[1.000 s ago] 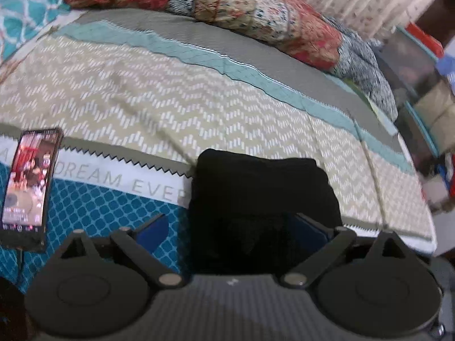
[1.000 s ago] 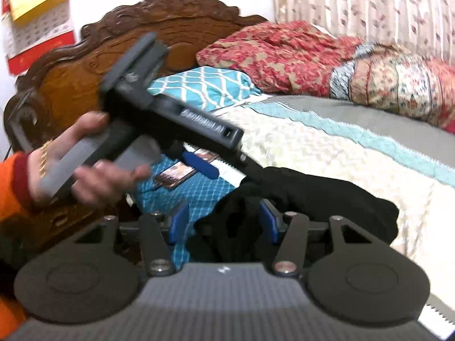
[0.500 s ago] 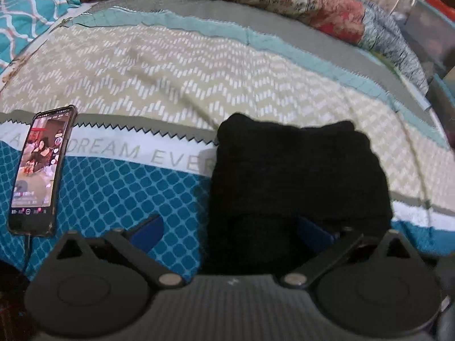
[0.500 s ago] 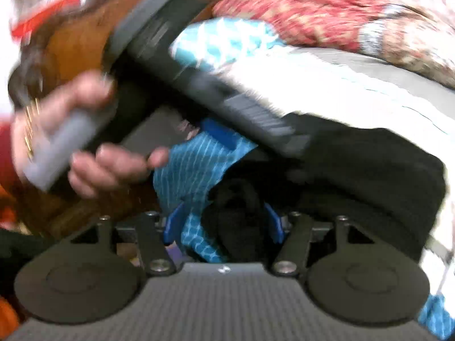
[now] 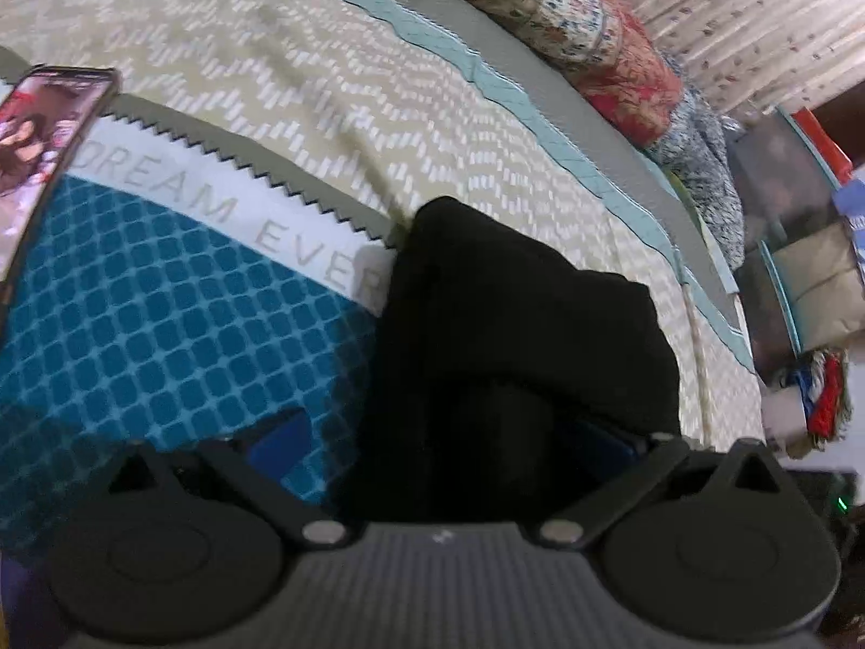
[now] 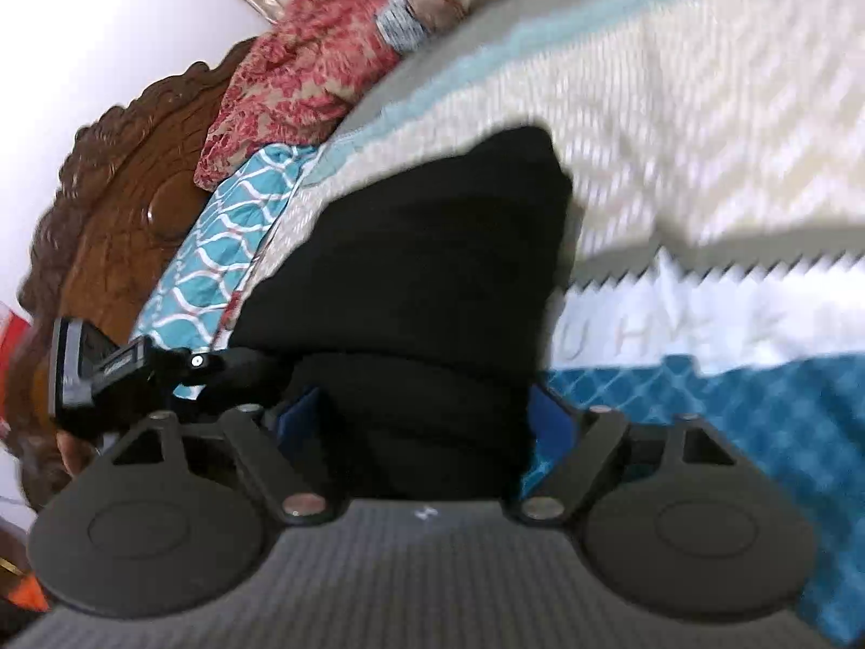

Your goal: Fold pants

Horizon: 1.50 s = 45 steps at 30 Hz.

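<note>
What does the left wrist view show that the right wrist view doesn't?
Left wrist only: a phone lying lit on the bedspread, and clutter beside the bed at right. Right wrist only: the carved headboard, a teal pillow, and the left hand-held gripper at the pants' edge. Both: the folded black pants on the bedspread, between open fingers.

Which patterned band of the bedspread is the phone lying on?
The phone lies mainly on the blue lattice band, crossing the white lettered strip, not the beige chevron band.

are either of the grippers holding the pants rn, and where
Neither grips: the left gripper and right gripper stand open, straddling the near edge of the folded black pants.
</note>
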Available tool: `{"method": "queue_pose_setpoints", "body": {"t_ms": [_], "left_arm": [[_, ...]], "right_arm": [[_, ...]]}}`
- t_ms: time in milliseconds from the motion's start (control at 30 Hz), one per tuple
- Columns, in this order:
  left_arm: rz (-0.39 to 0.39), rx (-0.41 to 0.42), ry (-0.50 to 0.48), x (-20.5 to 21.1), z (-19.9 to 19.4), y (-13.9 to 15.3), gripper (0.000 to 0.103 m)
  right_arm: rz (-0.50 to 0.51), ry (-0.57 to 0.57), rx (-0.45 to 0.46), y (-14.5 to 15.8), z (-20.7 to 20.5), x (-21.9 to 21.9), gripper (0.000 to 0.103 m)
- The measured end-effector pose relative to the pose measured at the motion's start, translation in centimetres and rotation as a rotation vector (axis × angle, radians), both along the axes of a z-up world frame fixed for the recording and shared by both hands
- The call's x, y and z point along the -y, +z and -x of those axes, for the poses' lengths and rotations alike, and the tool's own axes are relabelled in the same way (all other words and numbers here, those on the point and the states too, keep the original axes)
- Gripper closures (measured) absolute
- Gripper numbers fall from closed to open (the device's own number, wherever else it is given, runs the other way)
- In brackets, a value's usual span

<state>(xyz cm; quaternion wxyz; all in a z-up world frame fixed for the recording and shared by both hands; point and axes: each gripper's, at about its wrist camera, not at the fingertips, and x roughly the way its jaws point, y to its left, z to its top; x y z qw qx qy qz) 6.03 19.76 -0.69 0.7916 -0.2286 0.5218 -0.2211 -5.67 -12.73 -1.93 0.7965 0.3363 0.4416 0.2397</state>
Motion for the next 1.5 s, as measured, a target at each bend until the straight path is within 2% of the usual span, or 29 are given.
{"method": "queue_pose_setpoints", "body": {"t_ms": [67, 100, 133, 200, 267, 300, 333, 433, 500, 667, 733, 867, 933, 967, 1000, 1033, 1100, 1133, 1200, 1300, 1367, 1433, 1500], "left_arm": [[0.004, 0.026, -0.042, 1.0, 0.2, -0.3, 0.003], [0.022, 0.025, -0.074, 1.7, 0.3, -0.6, 0.014], [0.025, 0.011, -0.085, 2.4, 0.4, -1.1, 0.014], [-0.030, 0.061, -0.090, 3.8, 0.8, -0.9, 0.021], [-0.001, 0.072, -0.092, 4.7, 0.6, 0.5, 0.028], [0.040, 0.088, -0.110, 5.2, 0.3, 1.8, 0.034], [0.065, 0.115, -0.133, 5.8, 0.0, 3.0, 0.035], [0.030, 0.256, -0.195, 9.0, -1.7, 6.7, 0.035], [0.009, 0.350, -0.230, 11.4, -4.2, 8.5, 0.035], [-0.014, 0.469, -0.247, 17.7, -12.2, 10.4, 0.034], [-0.041, 0.494, -0.248, 20.0, -15.3, 9.9, 0.034], [-0.102, 0.418, -0.233, 23.9, -21.4, 5.8, 0.034], [-0.205, 0.348, -0.218, 25.8, -23.4, 2.5, 0.034], [-0.290, 0.290, -0.205, 26.9, -24.1, 0.4, 0.032], [-0.339, 0.281, -0.193, 27.4, -24.2, -0.8, 0.018], [-0.346, 0.307, -0.176, 27.6, -23.8, -1.2, 0.015], [-0.345, 0.331, -0.161, 27.3, -22.8, -0.7, 0.014], [-0.363, 0.332, -0.166, 27.3, -22.1, -0.3, 0.014], [-0.414, 0.353, -0.161, 27.4, -21.0, 0.9, 0.017], [-0.493, 0.404, -0.128, 26.8, -18.4, 3.2, 0.013], [-0.526, 0.414, -0.111, 26.1, -16.2, 4.2, 0.011], [-0.553, 0.406, -0.097, 25.4, -13.9, 4.9, 0.009], [-0.578, 0.391, -0.097, 24.7, -10.9, 5.4, 0.008]], "right_arm": [[-0.090, -0.009, -0.060, -1.3, -1.0, -0.5, 0.014], [-0.102, -0.013, -0.069, -1.2, -1.7, -0.7, 0.016], [-0.099, -0.004, -0.066, -0.8, -1.9, -1.0, 0.024], [-0.073, 0.018, -0.056, 0.9, -2.3, -0.7, 0.036], [-0.071, 0.036, -0.028, 2.2, -2.7, -0.3, 0.044], [-0.088, 0.043, 0.004, 3.0, -3.1, 0.1, 0.045], [-0.104, 0.047, 0.050, 4.4, -3.3, 0.4, 0.045], [-0.040, 0.019, 0.217, 8.2, -4.7, 1.8, 0.045], [-0.013, -0.008, 0.293, 10.2, -6.5, 3.3, 0.045], [0.103, -0.098, 0.438, 13.0, -13.0, 7.3, 0.045], [0.152, -0.141, 0.461, 12.8, -15.9, 8.7, 0.045], [0.213, -0.220, 0.393, 9.1, -21.5, 11.3, 0.045], [0.232, -0.262, 0.290, 5.9, -23.2, 12.8, 0.044], [0.253, -0.280, 0.212, 4.0, -24.2, 13.2, 0.044], [0.295, -0.298, 0.133, 2.3, -24.7, 13.3, 0.036], [0.358, -0.323, 0.061, 0.7, -25.3, 13.2, 0.026], [0.284, -0.370, 0.047, 0.3, -24.9, 14.2, 0.025], [0.281, -0.371, 0.042, 0.7, -24.7, 14.2, 0.024], [0.338, -0.376, 0.070, 2.1, -23.6, 13.8, 0.024], [0.416, -0.390, 0.156, 4.0, -20.7, 13.5, 0.023], [0.432, -0.399, 0.177, 4.9, -19.1, 13.1, 0.022], [0.421, -0.405, 0.179, 5.5, -15.8, 12.8, 0.022], [0.418, -0.402, 0.169, 4.9, -14.2, 12.3, 0.022]]}}
